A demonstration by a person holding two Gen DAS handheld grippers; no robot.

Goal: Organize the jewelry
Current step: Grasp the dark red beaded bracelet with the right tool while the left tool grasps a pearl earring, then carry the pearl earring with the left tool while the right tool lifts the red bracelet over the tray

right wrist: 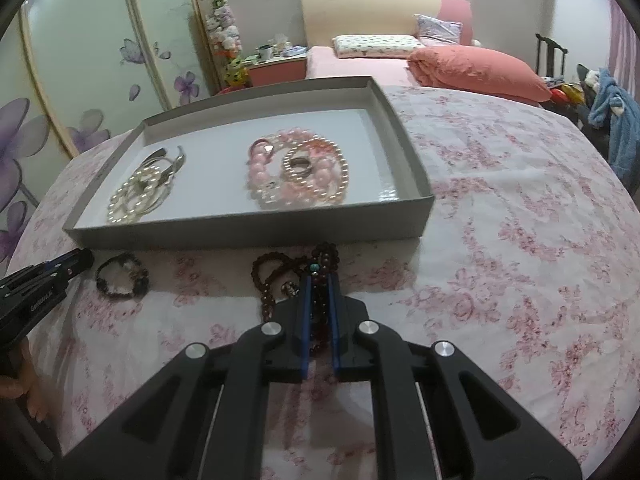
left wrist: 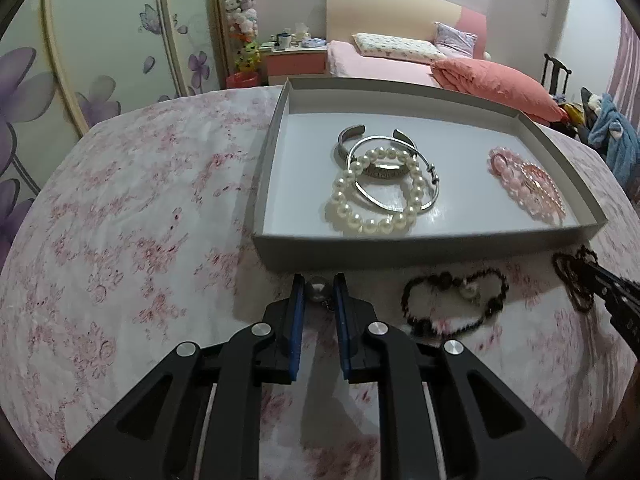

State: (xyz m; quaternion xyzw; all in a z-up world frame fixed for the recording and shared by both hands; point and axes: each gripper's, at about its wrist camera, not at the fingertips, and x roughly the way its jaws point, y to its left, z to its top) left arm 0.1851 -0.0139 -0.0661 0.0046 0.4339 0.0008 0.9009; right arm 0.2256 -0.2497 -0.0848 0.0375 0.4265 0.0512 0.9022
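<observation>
My left gripper (left wrist: 319,290) rests on the floral cloth just in front of the grey tray (left wrist: 264,184), its blue pads closed on a small grey pearl (left wrist: 318,289). A black bead bracelet (left wrist: 452,300) lies to its right. My right gripper (right wrist: 320,280) is shut on a dark brown bead strand (right wrist: 272,280), part of which trails onto the cloth. In the tray (right wrist: 248,236) lie a white pearl bracelet (left wrist: 372,200) over silver bangles (left wrist: 384,160), and a pile of pink beads (right wrist: 296,176) with a ring (right wrist: 300,165) on top.
A pink floral cloth (left wrist: 120,240) covers the round table. Behind it stand a bed with a coral quilt (left wrist: 492,80), a nightstand (left wrist: 296,60) and a wardrobe with flower-painted doors (left wrist: 100,40). Clothes hang over a chair (left wrist: 612,132) at the far right.
</observation>
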